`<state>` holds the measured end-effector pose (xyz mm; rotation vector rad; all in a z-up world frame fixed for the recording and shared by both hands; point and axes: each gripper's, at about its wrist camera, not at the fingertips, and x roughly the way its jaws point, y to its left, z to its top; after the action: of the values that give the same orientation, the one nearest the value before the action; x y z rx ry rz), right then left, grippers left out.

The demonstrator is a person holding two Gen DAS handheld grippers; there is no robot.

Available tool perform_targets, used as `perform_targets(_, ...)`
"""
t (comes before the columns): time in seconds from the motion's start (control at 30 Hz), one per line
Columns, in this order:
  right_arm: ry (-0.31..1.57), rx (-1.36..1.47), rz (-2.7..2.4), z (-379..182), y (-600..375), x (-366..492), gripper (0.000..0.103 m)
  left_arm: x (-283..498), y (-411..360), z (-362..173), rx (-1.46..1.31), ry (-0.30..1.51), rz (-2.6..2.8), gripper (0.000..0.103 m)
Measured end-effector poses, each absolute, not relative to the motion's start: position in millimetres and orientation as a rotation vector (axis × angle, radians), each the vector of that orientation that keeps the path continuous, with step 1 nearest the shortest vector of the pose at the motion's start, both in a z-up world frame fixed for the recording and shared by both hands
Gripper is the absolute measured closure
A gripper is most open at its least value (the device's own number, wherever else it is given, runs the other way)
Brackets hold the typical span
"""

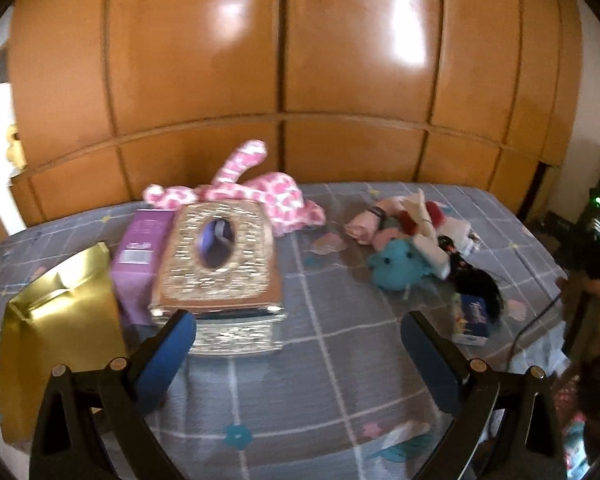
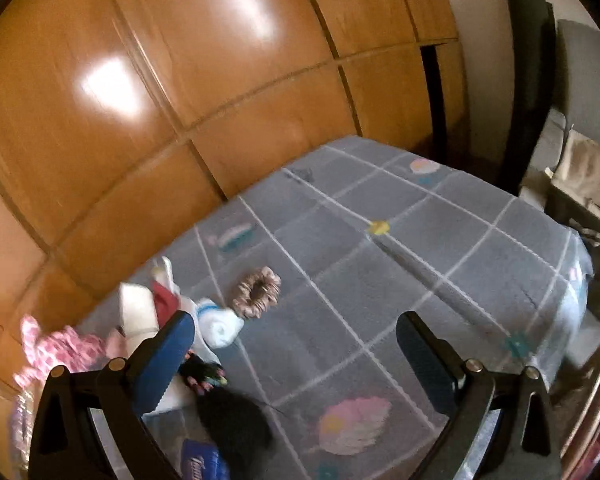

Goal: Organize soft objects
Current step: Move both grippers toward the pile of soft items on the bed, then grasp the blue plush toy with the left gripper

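Note:
A heap of soft things (image 1: 412,236) lies at the right of the grey checked table cover (image 1: 332,344): a teal plush (image 1: 396,264), rolled white and pink cloths, a black hairy piece (image 1: 480,284). A pink-and-white plush (image 1: 260,192) lies at the back. My left gripper (image 1: 300,344) is open and empty above the table. My right gripper (image 2: 296,344) is open and empty. In the right wrist view a pinkish scrunchie (image 2: 257,292) lies alone, a rolled white cloth (image 2: 220,328) and the black hairy piece (image 2: 232,416) lie by the left finger.
A glittery tissue box (image 1: 220,264), a purple box (image 1: 144,248) and a gold pouch (image 1: 60,328) stand at the left. A small blue pack (image 1: 474,320) lies at the right. A wooden wardrobe (image 1: 284,60) stands behind the table. A dark chair (image 2: 528,80) stands at the far right.

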<state>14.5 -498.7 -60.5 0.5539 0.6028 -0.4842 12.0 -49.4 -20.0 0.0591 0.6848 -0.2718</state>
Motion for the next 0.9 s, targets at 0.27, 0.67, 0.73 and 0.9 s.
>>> perform_targets(0.27, 0.593, 0.584, -0.394, -62, -495, 16, 0.000, 43, -118, -38, 0.162, 0.826, -0.395, 0.001)
perform_targets(0.67, 0.586, 0.621, -0.329, -64, -498, 14, 0.000, 112, -188, -92, 0.179, 0.923, -0.539, 0.004)
perform_targets(0.73, 0.595, 0.613, -0.315, -64, -496, 16, 0.000, 125, -195, -100, 0.185, 0.941, -0.536, 0.004)
perform_targets(0.9, 0.618, 0.601, -0.297, -67, -492, 21, 0.000, 157, -218, -124, 0.217, 0.990, -0.518, 0.003)
